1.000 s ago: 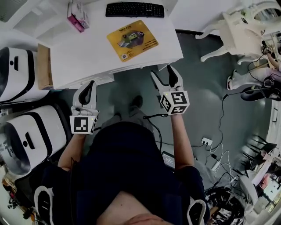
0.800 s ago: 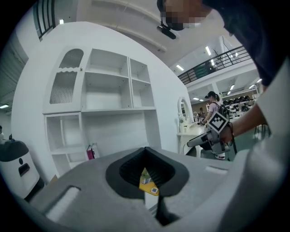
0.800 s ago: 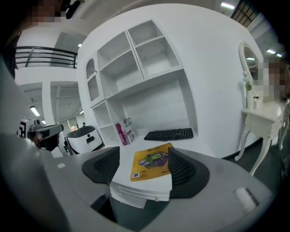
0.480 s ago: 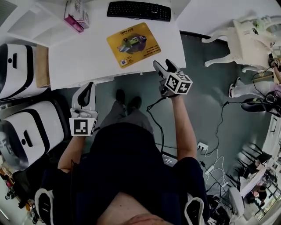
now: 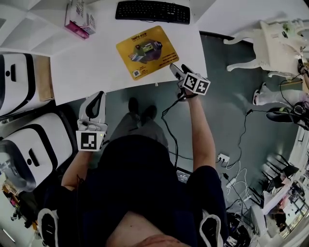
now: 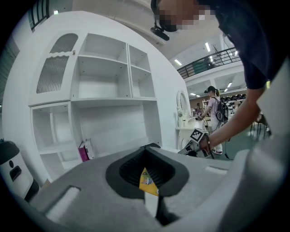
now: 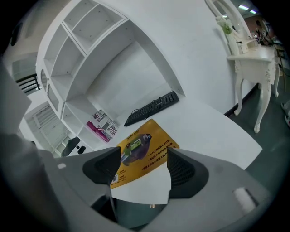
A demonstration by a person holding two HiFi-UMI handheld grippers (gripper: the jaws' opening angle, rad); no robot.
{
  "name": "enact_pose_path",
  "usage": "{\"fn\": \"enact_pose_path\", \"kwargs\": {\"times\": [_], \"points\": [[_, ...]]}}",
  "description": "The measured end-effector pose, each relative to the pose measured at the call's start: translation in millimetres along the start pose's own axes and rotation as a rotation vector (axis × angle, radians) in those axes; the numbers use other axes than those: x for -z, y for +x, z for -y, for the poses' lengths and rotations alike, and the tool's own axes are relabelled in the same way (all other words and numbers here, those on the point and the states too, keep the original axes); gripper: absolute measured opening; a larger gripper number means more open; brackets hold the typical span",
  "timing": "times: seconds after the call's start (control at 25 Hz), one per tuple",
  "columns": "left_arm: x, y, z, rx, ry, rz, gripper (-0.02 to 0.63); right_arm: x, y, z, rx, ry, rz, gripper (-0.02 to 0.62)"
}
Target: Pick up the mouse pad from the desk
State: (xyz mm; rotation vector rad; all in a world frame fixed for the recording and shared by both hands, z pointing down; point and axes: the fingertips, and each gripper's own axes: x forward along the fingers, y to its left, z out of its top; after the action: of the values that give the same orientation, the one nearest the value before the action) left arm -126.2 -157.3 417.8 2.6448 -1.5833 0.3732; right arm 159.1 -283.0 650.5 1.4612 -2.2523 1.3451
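Note:
The yellow printed mouse pad [image 5: 146,52] lies flat on the white desk [image 5: 87,62], in front of the black keyboard [image 5: 152,11]. My right gripper [image 5: 177,71] hovers at the desk's front edge, just right of the pad's near corner, open and holding nothing. In the right gripper view the pad [image 7: 145,147] shows between and beyond the spread jaws of that gripper [image 7: 144,165]. My left gripper [image 5: 98,98] hangs below the desk's front edge, shut on nothing. A sliver of the pad [image 6: 147,180] shows through the left gripper's [image 6: 146,152] closed jaws.
A pink-and-white box [image 5: 77,19] stands at the desk's back left. White rounded machines [image 5: 29,149] and a cardboard box [image 5: 44,77] sit left of the desk. A white ornate table [image 5: 275,38] stands to the right. Cables [image 5: 231,164] trail on the grey floor.
My right gripper has moved forward and up from below the desk edge to the pad's near right corner. The left gripper has stayed where it was.

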Motion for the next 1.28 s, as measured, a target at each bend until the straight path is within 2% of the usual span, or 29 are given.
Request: {"fn": "enact_pose_path", "kwargs": {"times": [0.48,0.72,0.8,1.28], "points": [[5.7,19.1,-10.2,-0.010,0.005,-0.028,0.000,4.9,49.9,43.3,0.008,0.143,-0.070,0.319],[14.6,23.5,-18.0,-0.026,-0.002,-0.069,0.000,7.1,65.5,57.1,0.010,0.229,-0.095,0.319],[16.5,25.1,-21.0,-0.029,-0.001,-0.072,0.000,6.9,67.1,59.4,0.014,0.236,-0.103,0.295],[18.5,34.7,-25.5,-0.036,-0.005,-0.081,0.000,-5.9,66.6,62.8,-0.081,0.417,-0.038,0.290]]}}
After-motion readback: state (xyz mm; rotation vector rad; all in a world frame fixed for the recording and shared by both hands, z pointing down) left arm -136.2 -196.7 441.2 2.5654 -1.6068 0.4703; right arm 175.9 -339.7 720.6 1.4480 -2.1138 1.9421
